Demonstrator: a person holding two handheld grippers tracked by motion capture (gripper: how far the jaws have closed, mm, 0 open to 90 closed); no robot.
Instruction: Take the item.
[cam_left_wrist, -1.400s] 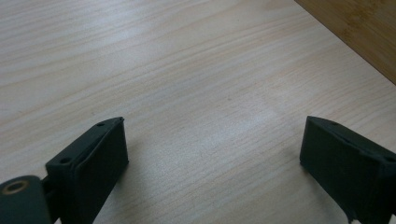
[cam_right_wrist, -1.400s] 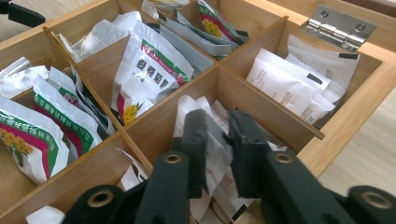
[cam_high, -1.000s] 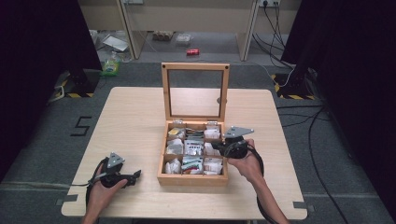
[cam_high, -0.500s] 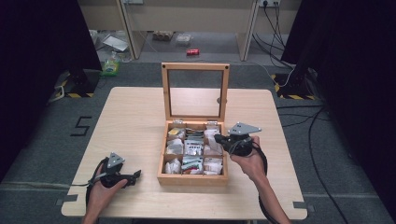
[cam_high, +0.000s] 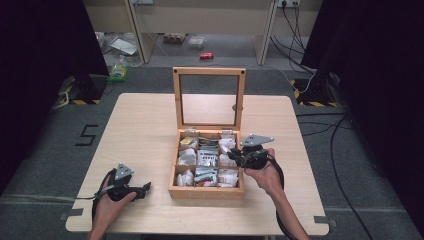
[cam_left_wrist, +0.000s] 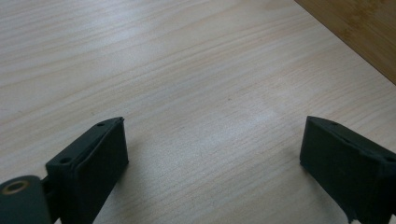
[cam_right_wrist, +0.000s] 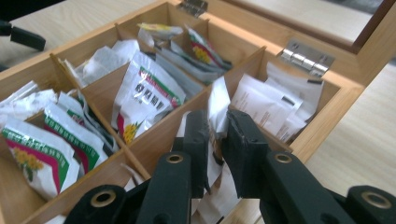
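Observation:
A wooden compartment box (cam_high: 206, 191) stands open on the table, its glass lid (cam_high: 208, 97) upright, and its cells hold several tea packets. My right gripper (cam_high: 232, 152) reaches into the box's right column from the right. In the right gripper view a thin white packet (cam_right_wrist: 218, 99) stands edge-on between the jaws of my right gripper (cam_right_wrist: 217, 120). The jaws have just been opening and sit a narrow gap apart around it. My left gripper (cam_high: 145, 188) rests on the table left of the box. In its own view my left gripper (cam_left_wrist: 212, 140) is open and holds nothing.
Green-and-white packets (cam_right_wrist: 142, 95) fill the middle cells and white ones (cam_right_wrist: 275, 105) the far right cell. The box's side wall (cam_left_wrist: 359, 32) lies just ahead of the left gripper. Bare table (cam_high: 145, 130) lies to the left and behind the lid.
The right gripper has shifted slightly over the box's right column. The left hand has stayed where it was.

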